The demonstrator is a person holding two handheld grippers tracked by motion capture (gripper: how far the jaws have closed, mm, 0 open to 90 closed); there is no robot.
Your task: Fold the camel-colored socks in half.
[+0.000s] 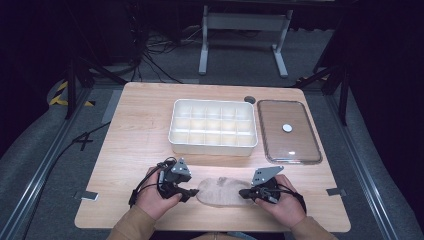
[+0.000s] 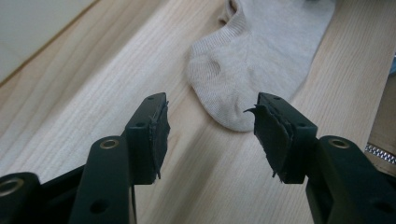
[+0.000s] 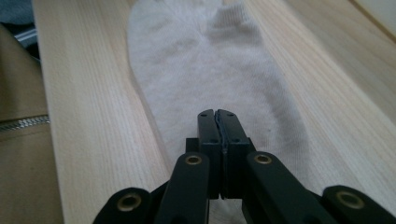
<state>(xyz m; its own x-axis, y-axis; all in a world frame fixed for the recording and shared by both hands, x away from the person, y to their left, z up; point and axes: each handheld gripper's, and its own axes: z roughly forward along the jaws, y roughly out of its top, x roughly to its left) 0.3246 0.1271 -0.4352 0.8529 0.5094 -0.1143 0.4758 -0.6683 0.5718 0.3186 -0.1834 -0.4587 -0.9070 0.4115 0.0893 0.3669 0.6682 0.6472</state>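
Note:
A beige ankle sock (image 1: 222,192) lies flat on the wooden table near its front edge, between my two grippers. My left gripper (image 1: 192,192) is at the sock's left end. In the left gripper view its jaws (image 2: 210,135) stand open, and the rounded end of the sock (image 2: 252,60) lies just past the tips with nothing between them. My right gripper (image 1: 243,192) is at the sock's right end. In the right gripper view its jaws (image 3: 218,116) are shut together low over the sock (image 3: 201,60). No fabric shows between the pads.
A white compartment box (image 1: 213,145) stands at the middle of the table behind the sock. Its clear lid (image 1: 287,132) lies flat to the right of it. A round cable hole (image 1: 249,99) is at the back. The table's front edge runs close under both hands.

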